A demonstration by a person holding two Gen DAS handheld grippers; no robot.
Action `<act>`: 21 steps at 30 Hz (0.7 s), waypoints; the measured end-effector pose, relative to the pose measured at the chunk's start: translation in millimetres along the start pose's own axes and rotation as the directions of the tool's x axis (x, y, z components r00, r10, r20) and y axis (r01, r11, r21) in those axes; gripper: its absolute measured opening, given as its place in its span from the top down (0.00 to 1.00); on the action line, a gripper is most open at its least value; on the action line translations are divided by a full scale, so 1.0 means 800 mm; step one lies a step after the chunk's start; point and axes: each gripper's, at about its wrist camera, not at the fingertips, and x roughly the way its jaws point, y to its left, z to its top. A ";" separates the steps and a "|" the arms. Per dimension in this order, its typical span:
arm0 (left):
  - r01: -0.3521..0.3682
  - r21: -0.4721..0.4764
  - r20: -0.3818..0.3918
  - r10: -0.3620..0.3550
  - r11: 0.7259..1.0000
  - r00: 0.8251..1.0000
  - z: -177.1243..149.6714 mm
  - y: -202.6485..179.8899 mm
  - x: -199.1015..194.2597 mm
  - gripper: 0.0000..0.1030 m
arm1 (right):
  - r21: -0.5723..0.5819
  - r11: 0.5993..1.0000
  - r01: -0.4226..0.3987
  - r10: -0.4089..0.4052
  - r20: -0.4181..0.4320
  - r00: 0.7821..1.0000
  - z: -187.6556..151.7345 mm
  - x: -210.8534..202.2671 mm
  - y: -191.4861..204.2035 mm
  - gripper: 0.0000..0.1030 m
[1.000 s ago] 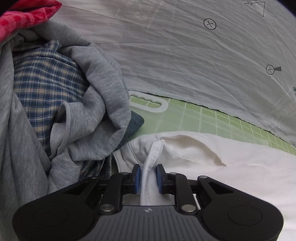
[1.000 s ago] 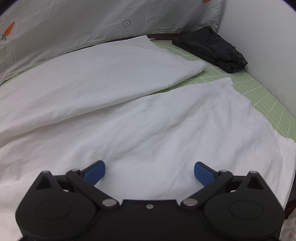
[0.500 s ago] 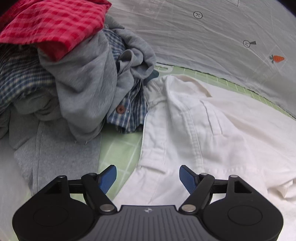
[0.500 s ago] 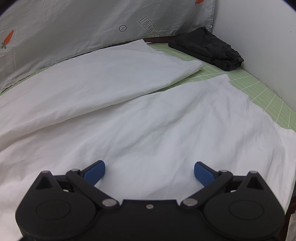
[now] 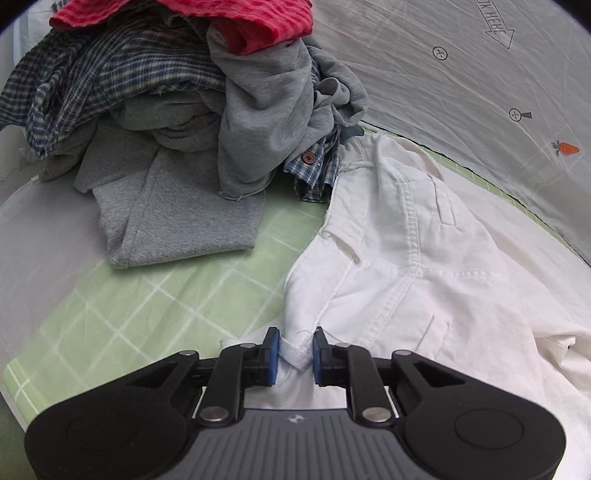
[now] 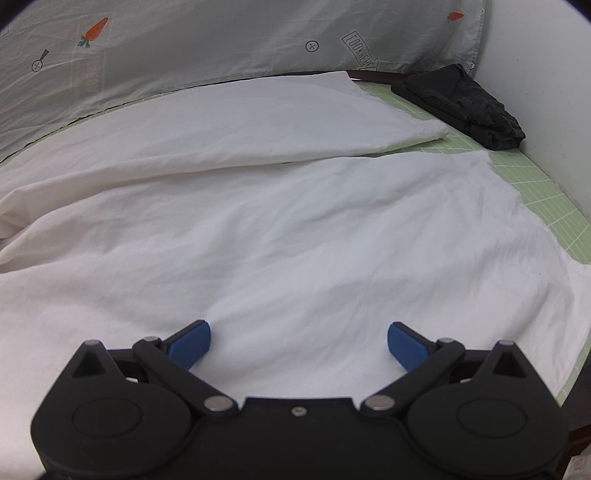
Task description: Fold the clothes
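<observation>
White trousers (image 5: 413, 266) lie spread on the green grid mat (image 5: 155, 295), waistband toward the left. My left gripper (image 5: 294, 355) is shut on the near corner of their waistband. In the right wrist view the two white trouser legs (image 6: 280, 229) stretch across the mat. My right gripper (image 6: 298, 338) is open and empty, low over the nearer leg.
A heap of clothes stands at the back left: grey garments (image 5: 207, 192), a blue plaid shirt (image 5: 110, 85), a red checked cloth (image 5: 229, 14). A folded black garment (image 6: 465, 103) lies by the white wall at far right. A grey printed sheet (image 6: 184, 48) hangs behind.
My left gripper let go of the far waistband edge, drew back toward the near side while open, and has now shut on the near waistband corner. The right gripper stayed open and barely shifted.
</observation>
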 end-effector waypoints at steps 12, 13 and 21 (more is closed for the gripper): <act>-0.058 -0.045 0.022 0.059 0.997 0.998 -0.020 0.022 -0.015 0.65 | -0.017 0.996 -0.082 0.082 -0.008 0.997 -0.014 -0.009 -0.011 0.00; -0.054 -0.053 0.024 0.055 0.997 0.998 -0.022 0.023 -0.018 0.54 | -0.015 0.995 -0.096 0.095 -0.011 0.995 -0.014 -0.008 -0.014 0.00; -0.061 -0.086 0.053 0.065 0.994 0.996 -0.039 0.011 -0.053 0.40 | 0.125 0.970 -0.207 0.204 0.035 0.978 -0.011 -0.010 -0.069 0.00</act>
